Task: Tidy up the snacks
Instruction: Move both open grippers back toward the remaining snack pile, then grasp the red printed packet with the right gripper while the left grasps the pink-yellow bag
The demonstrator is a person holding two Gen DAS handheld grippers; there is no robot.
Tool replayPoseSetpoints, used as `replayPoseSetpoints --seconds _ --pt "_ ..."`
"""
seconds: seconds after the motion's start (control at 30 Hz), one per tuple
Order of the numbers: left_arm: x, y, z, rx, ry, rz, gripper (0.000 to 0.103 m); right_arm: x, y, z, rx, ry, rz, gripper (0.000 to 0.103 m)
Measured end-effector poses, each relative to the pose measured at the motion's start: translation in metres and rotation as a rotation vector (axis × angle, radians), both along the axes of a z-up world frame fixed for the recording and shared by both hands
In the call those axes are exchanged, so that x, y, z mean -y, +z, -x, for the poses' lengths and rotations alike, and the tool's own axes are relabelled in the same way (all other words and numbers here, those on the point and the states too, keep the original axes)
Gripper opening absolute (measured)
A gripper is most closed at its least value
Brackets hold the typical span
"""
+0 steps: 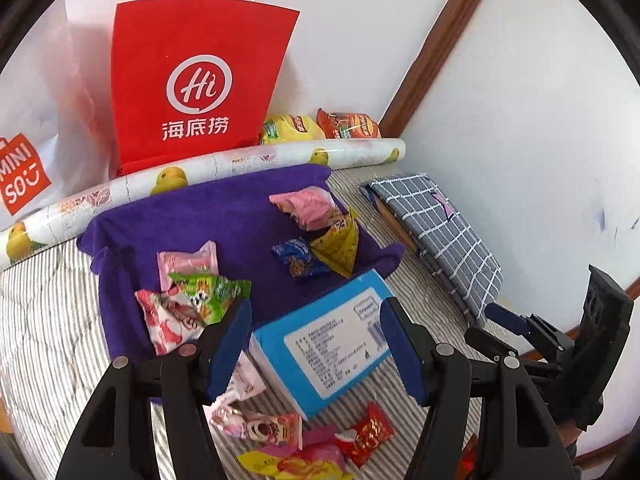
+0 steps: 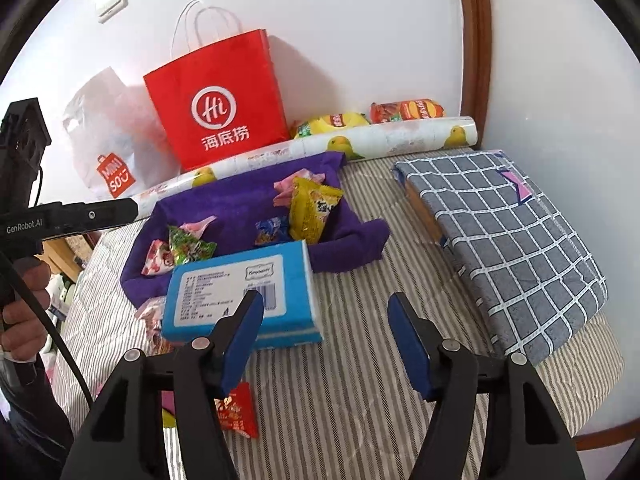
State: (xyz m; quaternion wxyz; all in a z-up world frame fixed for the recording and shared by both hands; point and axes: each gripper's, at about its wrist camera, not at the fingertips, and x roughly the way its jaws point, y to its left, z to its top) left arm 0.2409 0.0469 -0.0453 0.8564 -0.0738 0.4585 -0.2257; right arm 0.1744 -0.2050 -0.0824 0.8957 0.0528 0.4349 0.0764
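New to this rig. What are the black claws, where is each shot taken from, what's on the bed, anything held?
No robot: a person holds a two-finger gripper in each hand, each with its own fisheye camera. One picture looks along the left gripper, the other along the right gripper. Both stand open and hold nothing. On the striped bedding lies a purple cloth with snack packets, a blue tissue pack at its edge, and loose snacks nearby. A red paper bag stands by the wall.

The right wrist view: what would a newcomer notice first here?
First the red paper bag, upright against the white wall at the back. Then the purple cloth spread on the striped bedding, with small snack packets scattered on it. The blue tissue pack lies at its near edge, just ahead of the open right tongs.
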Motion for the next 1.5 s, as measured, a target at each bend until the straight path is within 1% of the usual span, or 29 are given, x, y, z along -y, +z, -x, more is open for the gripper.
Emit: replayPoseSetpoints --seconds 0.17,0.3,0.37,0.5,0.63,0.73,0.87,0.93,1.0,1.13,1.17,1.2,1.23,1.27,1.33,1.4,1.5 --pt "-0.016 -0.002 0.016 -0.010 0.042 0.005 0.065 -0.012 -0.004 0.010 -0.012 0.044 0.008 0.065" --pt "-0.036 -0.010 0.029 -0.027 0.097 -0.001 0.065 -0.031 -0.011 0.023 -0.021 0.095 0.044 0.065" --pt "-0.045 -0.015 0.035 -0.045 0.126 0.004 0.065 -0.039 -0.016 0.029 -0.031 0.114 0.047 0.068" --pt "-0.059 -0.024 0.049 -0.072 0.175 0.006 0.065 -0.059 -0.033 0.037 -0.091 0.203 0.003 0.068" --pt "-0.068 -0.029 0.065 -0.082 0.205 -0.012 0.065 -0.080 -0.052 0.045 -0.134 0.280 0.018 0.068" --pt "-0.073 -0.032 0.076 -0.088 0.222 -0.021 0.065 -0.088 -0.066 0.047 -0.172 0.284 0.012 0.068" --pt "-0.081 -0.035 0.087 -0.092 0.243 -0.009 0.065 -0.096 -0.083 0.047 -0.231 0.282 -0.035 0.068" --pt "-0.085 -0.036 0.093 -0.094 0.251 -0.003 0.065 -0.100 -0.088 0.047 -0.241 0.276 -0.029 0.068" --pt "-0.088 -0.037 0.097 -0.097 0.260 -0.001 0.065 -0.104 -0.094 0.047 -0.243 0.263 -0.018 0.068" --pt "-0.089 -0.038 0.105 -0.099 0.266 -0.004 0.065 -0.106 -0.098 0.049 -0.206 0.229 0.014 0.067" --pt "-0.088 -0.038 0.106 -0.099 0.264 -0.005 0.065 -0.105 -0.097 0.049 -0.197 0.227 0.019 0.063" --pt "-0.087 -0.039 0.108 -0.100 0.261 -0.006 0.065 -0.105 -0.097 0.048 -0.193 0.227 0.024 0.061" --pt "-0.086 -0.040 0.108 -0.102 0.258 -0.004 0.065 -0.103 -0.096 0.047 -0.186 0.226 0.036 0.056" --pt "-0.084 -0.041 0.109 -0.105 0.253 0.001 0.065 -0.103 -0.096 0.047 -0.181 0.225 0.048 0.055" --pt "-0.077 -0.044 0.110 -0.118 0.233 0.010 0.065 -0.100 -0.095 0.046 -0.173 0.226 0.064 0.054" --pt "-0.068 -0.049 0.110 -0.130 0.218 0.002 0.065 -0.096 -0.093 0.047 -0.156 0.219 0.078 0.054" --pt "-0.058 -0.057 0.109 -0.150 0.199 -0.012 0.065 -0.087 -0.088 0.050 -0.137 0.219 0.064 0.054"
